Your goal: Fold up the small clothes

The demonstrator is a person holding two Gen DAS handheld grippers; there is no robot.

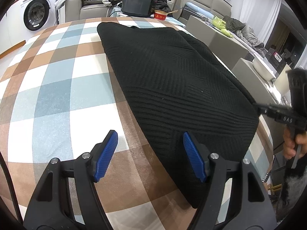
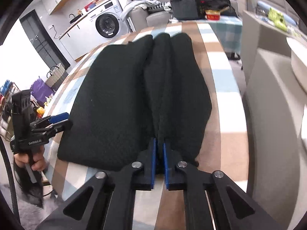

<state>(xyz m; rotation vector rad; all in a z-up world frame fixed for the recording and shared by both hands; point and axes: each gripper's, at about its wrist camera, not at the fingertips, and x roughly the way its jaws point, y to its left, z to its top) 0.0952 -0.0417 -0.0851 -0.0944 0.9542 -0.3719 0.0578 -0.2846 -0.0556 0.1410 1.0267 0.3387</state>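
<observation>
The garment (image 1: 172,88) lies on the bench (image 1: 57,80), nearer its right edge. The left claw (image 1: 149,143) sits at the garment's near left edge, the right claw (image 2: 160,143) at its near right portion. An appliance (image 1: 137,4) and bowl (image 1: 160,15) stand behind the garment at the bench's far end.

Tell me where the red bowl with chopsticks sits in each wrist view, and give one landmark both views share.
Left wrist view: the red bowl is at top centre, at the table's far end, just right of the black box.
Right wrist view: the red bowl is at top right of centre, again just right of the black box.
Shared landmark: the washing machine, upper left in both.
</observation>
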